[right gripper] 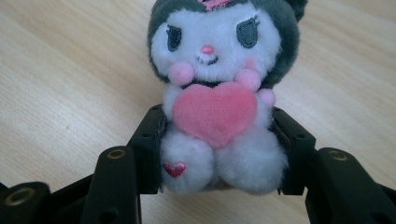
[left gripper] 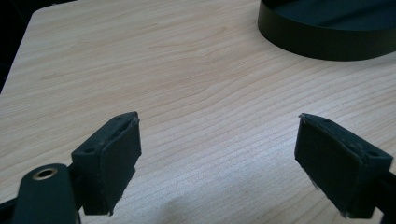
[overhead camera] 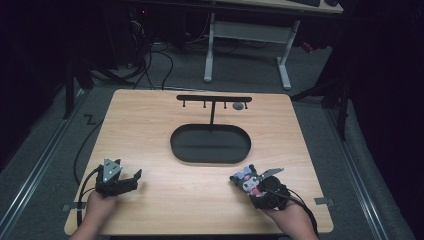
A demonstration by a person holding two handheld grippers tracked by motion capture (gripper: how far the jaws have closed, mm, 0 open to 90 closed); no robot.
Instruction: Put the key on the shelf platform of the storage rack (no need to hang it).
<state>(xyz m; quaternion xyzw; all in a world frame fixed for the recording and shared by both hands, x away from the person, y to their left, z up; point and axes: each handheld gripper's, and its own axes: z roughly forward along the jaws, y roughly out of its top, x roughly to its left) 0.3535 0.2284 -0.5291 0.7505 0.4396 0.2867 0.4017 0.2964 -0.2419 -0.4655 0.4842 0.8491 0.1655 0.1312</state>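
Note:
A small plush toy (right gripper: 217,93), white with a dark grey hood and a pink heart on its chest, sits between the jaws of my right gripper (right gripper: 219,149), which is shut on its lower body. From above, the plush toy (overhead camera: 248,180) and right gripper (overhead camera: 252,184) lie near the table's front right. My left gripper (overhead camera: 131,180) rests at the front left, open, with bare wood between its pads (left gripper: 109,161). A black oval tray (overhead camera: 210,144) with an upright hook rack (overhead camera: 214,99) stands mid-table; its rim (left gripper: 322,39) shows ahead of the left gripper.
The wooden table (overhead camera: 150,125) has open room between the two grippers and left of the tray. A small grey object (overhead camera: 238,106) hangs or lies by the rack's right end. A white desk frame (overhead camera: 247,45) and cables stand on the floor behind.

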